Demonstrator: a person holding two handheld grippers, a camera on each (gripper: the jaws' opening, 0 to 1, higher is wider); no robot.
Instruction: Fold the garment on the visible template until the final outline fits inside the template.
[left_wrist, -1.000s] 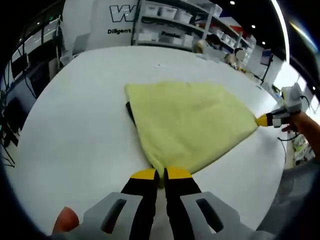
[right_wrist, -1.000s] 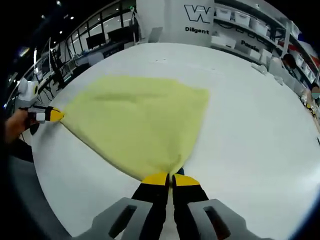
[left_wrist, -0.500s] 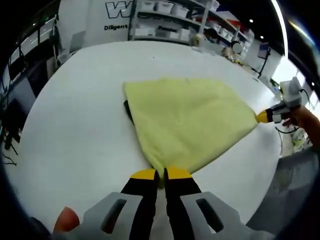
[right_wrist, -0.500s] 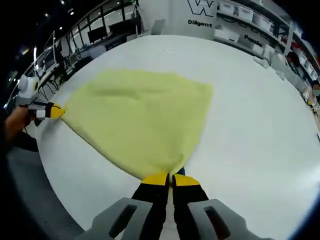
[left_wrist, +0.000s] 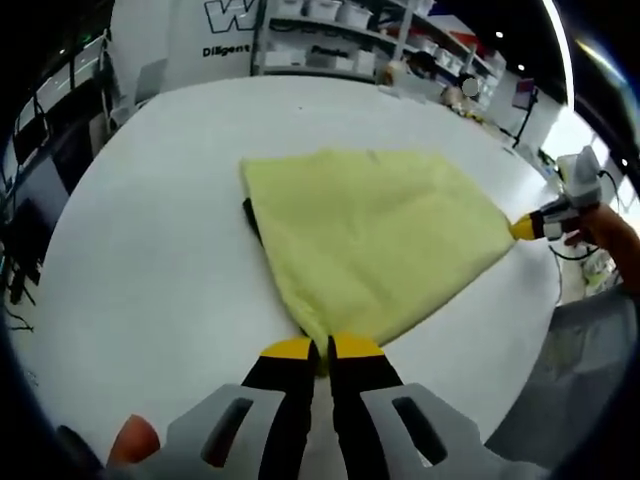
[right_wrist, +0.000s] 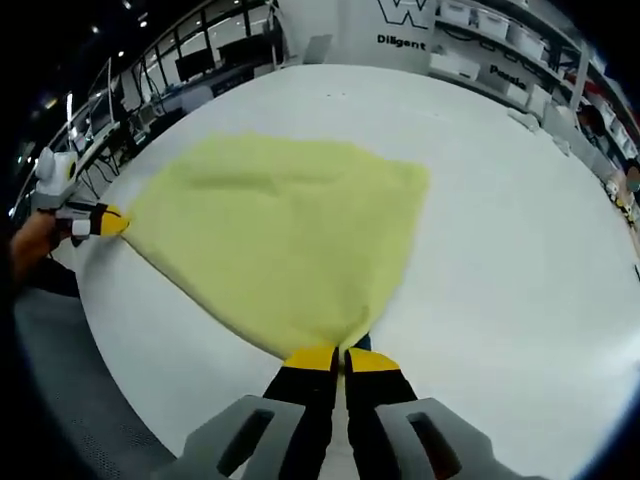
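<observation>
A pale yellow garment (left_wrist: 375, 240) lies spread on the white table (left_wrist: 150, 240), stretched taut between both grippers. My left gripper (left_wrist: 320, 350) is shut on its near corner in the left gripper view, and the right gripper (left_wrist: 525, 228) pinches the far right corner there. In the right gripper view the same garment (right_wrist: 280, 230) fans out from my right gripper (right_wrist: 338, 358), shut on a corner, while the left gripper (right_wrist: 108, 222) holds the opposite corner at the left. A thin dark strip (left_wrist: 249, 213) peeks from under the garment's left edge.
Shelves with white bins (left_wrist: 340, 40) and a white wall panel with lettering (right_wrist: 400, 25) stand beyond the table's far edge. A person's hand (left_wrist: 610, 235) holds the right gripper near the table's right edge. Desks and monitors (right_wrist: 200, 70) sit at the far left.
Both views shifted slightly as the hands moved; the garment looks a little further stretched and lower toward the table. Both grippers stay shut on their corners.
</observation>
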